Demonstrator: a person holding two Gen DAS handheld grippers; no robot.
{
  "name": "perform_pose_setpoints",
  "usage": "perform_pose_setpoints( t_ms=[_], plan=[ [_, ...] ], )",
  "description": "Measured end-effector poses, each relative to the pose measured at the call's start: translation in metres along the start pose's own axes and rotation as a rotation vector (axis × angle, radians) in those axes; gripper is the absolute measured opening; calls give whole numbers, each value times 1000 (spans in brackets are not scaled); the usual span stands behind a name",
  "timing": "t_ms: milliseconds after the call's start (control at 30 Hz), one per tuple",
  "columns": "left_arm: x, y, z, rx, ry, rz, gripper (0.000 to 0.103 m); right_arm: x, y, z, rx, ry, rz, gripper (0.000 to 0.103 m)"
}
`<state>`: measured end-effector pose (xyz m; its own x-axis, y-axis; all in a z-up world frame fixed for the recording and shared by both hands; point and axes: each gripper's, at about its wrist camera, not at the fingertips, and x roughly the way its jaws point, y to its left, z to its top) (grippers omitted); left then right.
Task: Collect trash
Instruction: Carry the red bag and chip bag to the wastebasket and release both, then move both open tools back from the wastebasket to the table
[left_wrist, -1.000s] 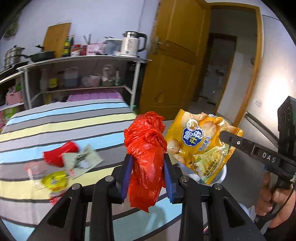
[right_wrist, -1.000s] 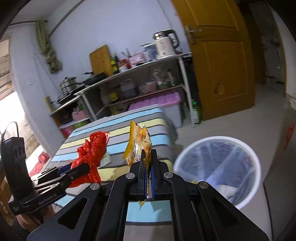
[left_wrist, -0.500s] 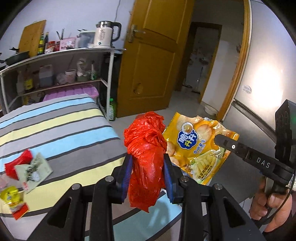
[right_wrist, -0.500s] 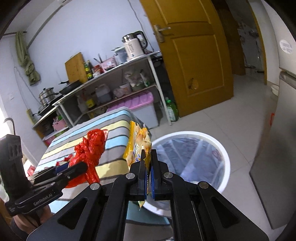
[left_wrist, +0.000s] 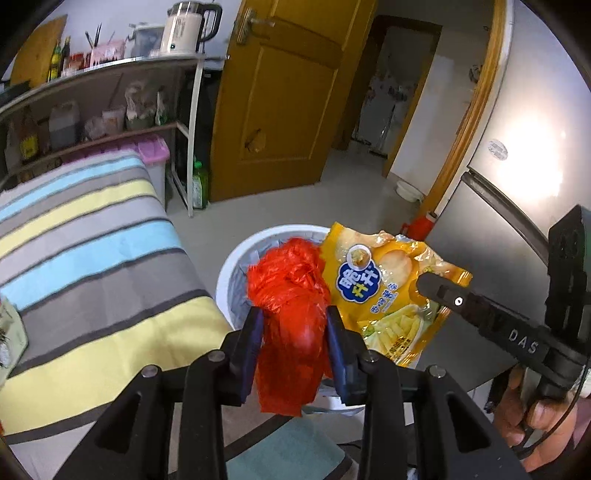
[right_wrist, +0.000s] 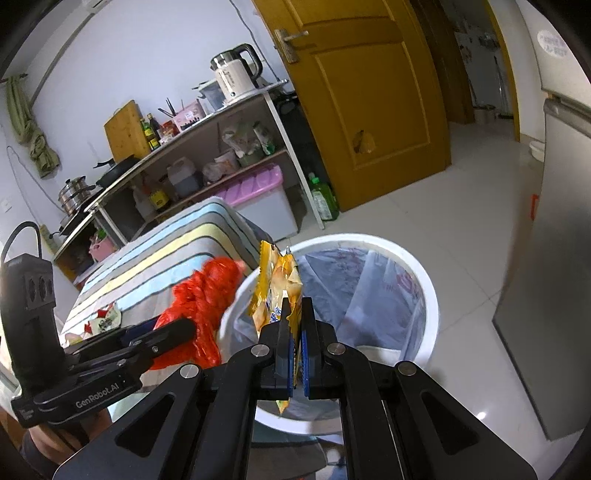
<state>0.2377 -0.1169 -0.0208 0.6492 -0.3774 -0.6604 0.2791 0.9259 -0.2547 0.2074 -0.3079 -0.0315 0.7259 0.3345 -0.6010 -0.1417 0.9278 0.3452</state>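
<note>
Over the bin (right_wrist: 424, 280) rim right now, both loads up in the air. Left gripper (left_wrist: 295, 343) clamped on the red bag (left_wrist: 291, 295), jaws squeezing it mid-bunch, tail hanging below. Right gripper (right_wrist: 295, 354) pinched nearly shut on the bottom edge of the yellow chip bag (right_wrist: 275, 288), bag standing up edge-on above the opening.

Tips for the drop, just my take:
- Get the red bag further past the near rim first. Looks parked right at the bin edge beside the bed (left_wrist: 92, 258), so could snag the rim or slide down outside.
- Chip bag looks better centred, so probably fine to release first.
- Open wide and give a small shake, since thin plastic likes sticking to the pads.
- Keep the two grippers apart so they don't bump.

More wrappers (right_wrist: 105, 321) waiting near the bed's far-left edge for the next trip.
</note>
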Motion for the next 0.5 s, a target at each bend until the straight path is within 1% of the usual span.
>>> perform_pose_setpoints(
  t_ms=[67,100,167,233,367,433,500],
  plan=[
    [3,1,1,-9,16,4,37,7,-3,-1,5,19,-13,3],
    [5,2,1,-14,22,6,41,10,-4,-1,6,27,-25,4],
    [6,2,1,-22,25,5,46,14,-6,-3,7,38,-30,6],
    [3,3,0,-26,15,1,46,16,-7,-4,8,46,-41,16],
    [-6,4,-2,-18,-10,3,46,12,-7,-4,0,35,-42,20],
    [-11,5,-2,-17,-22,7,46,7,-5,-3,-9,24,-43,25],
    [-18,7,-2,-18,-37,6,46,3,-4,-2,-10,16,-39,27]
  ],
)
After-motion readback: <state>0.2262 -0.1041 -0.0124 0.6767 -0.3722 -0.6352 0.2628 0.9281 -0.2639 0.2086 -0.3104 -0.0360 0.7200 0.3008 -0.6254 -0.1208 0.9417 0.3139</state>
